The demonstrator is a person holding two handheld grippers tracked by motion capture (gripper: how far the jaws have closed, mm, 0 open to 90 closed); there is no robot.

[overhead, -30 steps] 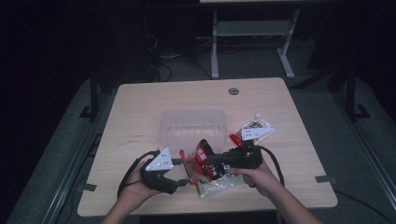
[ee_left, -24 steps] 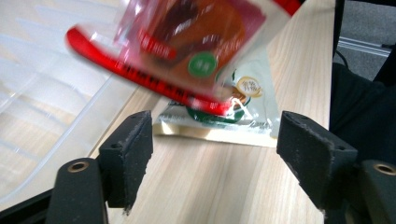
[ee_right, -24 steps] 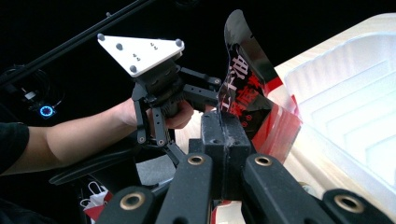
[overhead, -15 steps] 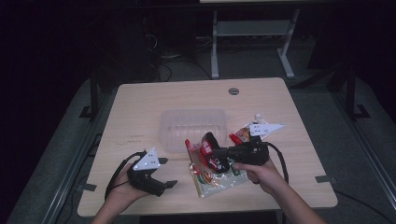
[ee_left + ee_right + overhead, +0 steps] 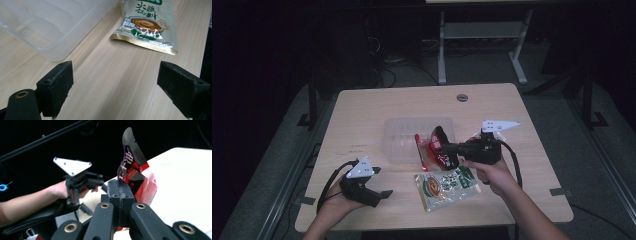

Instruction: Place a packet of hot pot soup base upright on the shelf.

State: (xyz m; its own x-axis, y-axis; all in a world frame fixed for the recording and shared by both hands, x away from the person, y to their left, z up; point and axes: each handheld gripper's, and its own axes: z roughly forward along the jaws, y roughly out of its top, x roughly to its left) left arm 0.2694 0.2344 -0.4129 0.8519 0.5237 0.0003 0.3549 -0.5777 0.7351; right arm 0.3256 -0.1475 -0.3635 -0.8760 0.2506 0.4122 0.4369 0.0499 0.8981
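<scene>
in the high view the right gripper (image 5: 451,148) holds a red and black packet (image 5: 438,148) lifted off the table (image 5: 512,107), just over the right end of the clear plastic tray (image 5: 399,135) that sits near the middle of the table. the packet is glossy, crumpled and bent, with a red clear edge and white print on black. a green and white packet (image 5: 447,185) lies flat on the table near its front edge, just below the right gripper. the left gripper (image 5: 382,194) rests at the front left corner in the person's left hand (image 5: 332,207), well apart from both packets.

in the left gripper view the left gripper (image 5: 113,82) has its jaws spread wide with only bare wood between them. the green and white packet (image 5: 147,25) lies ahead, showing a bowl picture and a gold edge, and the tray (image 5: 50,27) is to its left.

in the right gripper view the right gripper (image 5: 120,192) has its jaws pressed together on the lower part of the red and black packet (image 5: 131,167), which stands up and curls over at the top. the left gripper (image 5: 85,181) is farther off.

compared with half a second ago, the red packet has risen from beside the green one toward the tray, and the left gripper has drawn a little further toward the front left corner.
</scene>
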